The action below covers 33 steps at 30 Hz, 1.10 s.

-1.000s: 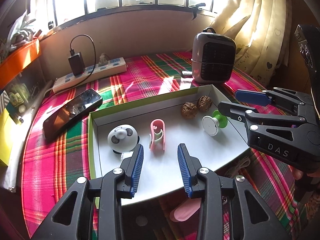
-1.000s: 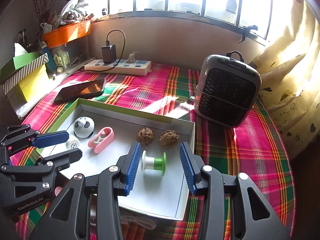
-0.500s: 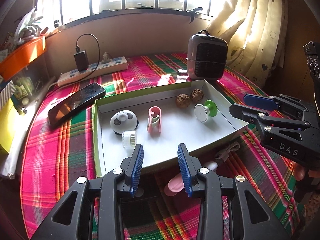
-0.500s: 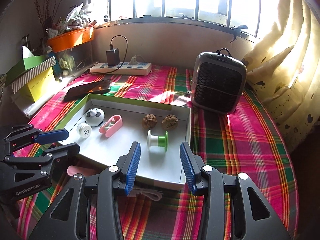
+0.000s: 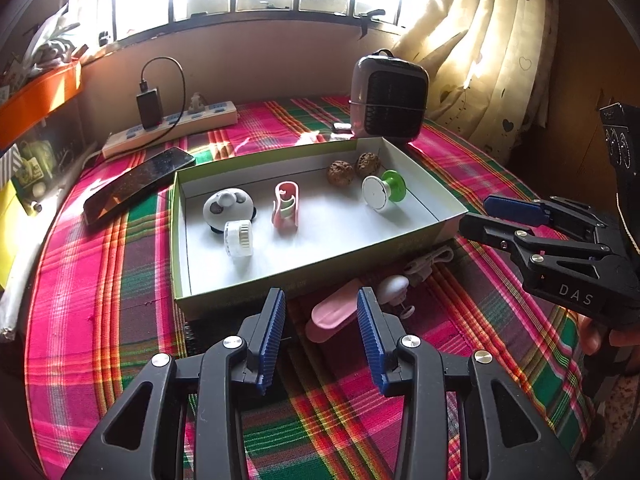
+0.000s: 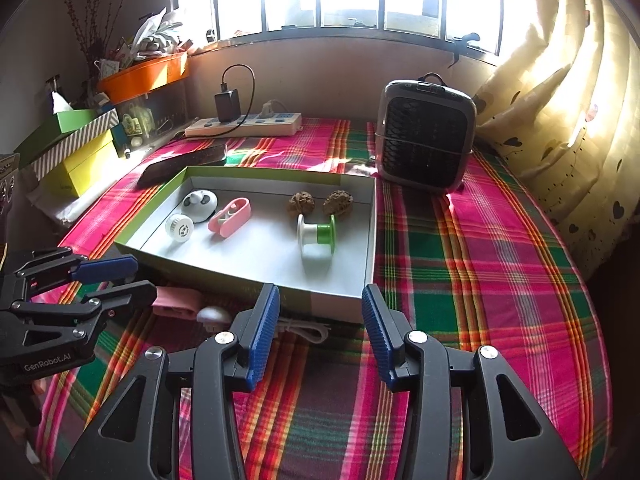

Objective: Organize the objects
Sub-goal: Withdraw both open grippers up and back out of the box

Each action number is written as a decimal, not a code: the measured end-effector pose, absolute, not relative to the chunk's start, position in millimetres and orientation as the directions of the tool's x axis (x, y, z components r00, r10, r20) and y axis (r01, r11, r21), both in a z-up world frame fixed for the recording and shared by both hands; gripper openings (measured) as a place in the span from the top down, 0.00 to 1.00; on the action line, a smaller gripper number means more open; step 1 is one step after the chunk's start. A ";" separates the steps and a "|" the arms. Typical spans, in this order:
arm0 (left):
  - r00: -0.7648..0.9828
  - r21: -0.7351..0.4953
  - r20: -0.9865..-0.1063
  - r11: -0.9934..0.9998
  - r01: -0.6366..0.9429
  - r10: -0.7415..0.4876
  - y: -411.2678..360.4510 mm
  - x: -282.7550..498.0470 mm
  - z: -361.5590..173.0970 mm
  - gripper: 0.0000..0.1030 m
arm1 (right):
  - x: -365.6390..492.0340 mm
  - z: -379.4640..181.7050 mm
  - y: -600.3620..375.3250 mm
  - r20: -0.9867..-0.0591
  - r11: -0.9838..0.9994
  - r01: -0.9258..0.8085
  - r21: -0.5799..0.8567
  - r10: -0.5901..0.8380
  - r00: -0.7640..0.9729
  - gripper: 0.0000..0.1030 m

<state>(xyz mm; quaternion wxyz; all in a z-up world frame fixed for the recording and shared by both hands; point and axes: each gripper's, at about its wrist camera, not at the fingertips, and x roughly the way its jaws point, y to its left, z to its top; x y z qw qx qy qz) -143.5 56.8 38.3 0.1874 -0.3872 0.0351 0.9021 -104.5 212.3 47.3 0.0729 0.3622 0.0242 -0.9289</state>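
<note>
A shallow green-edged box (image 5: 316,276) (image 6: 256,284) sits on the plaid cloth. In it lie a panda-faced ball (image 5: 228,208) (image 6: 199,205), a white round cap (image 5: 239,238) (image 6: 179,229), a pink clip (image 5: 286,209) (image 6: 230,217), two walnuts (image 5: 340,172) (image 6: 302,203) and a green-and-white spool (image 5: 384,190) (image 6: 316,234). In front of the box lie a pink case (image 5: 334,316) (image 6: 176,302), a small white piece (image 5: 394,286) (image 6: 212,315) and a white cable (image 5: 428,262) (image 6: 304,330). My left gripper (image 5: 320,334) (image 6: 108,280) is open and empty, just before the pink case. My right gripper (image 6: 318,334) (image 5: 476,212) is open and empty, near the box's front right corner.
A grey fan heater (image 5: 388,98) (image 6: 426,140) stands behind the box. A phone (image 5: 136,186) (image 6: 182,166) and a power strip (image 5: 172,128) (image 6: 244,126) with a charger lie at the back left. Boxes (image 6: 72,152) and an orange tray (image 6: 144,76) are stacked at the left. Curtains (image 6: 560,120) hang at the right.
Both grippers have pulled back from over the box toward the near edge. The pink case, white piece and cable in front of the box have come into view. Both stay open.
</note>
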 end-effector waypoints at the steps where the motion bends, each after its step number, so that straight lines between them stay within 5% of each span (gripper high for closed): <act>1: -0.626 -0.084 -0.714 -0.927 -0.366 0.312 55.5 -142.0 36.4 0.65 | -102.6 45.9 213.2 -0.678 -0.988 0.151 0.010 -0.118 -0.726 0.55; 33: -0.650 -0.125 -0.703 -0.950 -0.287 0.289 -3.0 -157.2 28.4 0.62 | -99.3 28.3 194.2 -0.716 -0.980 0.195 0.039 -0.164 -0.679 0.55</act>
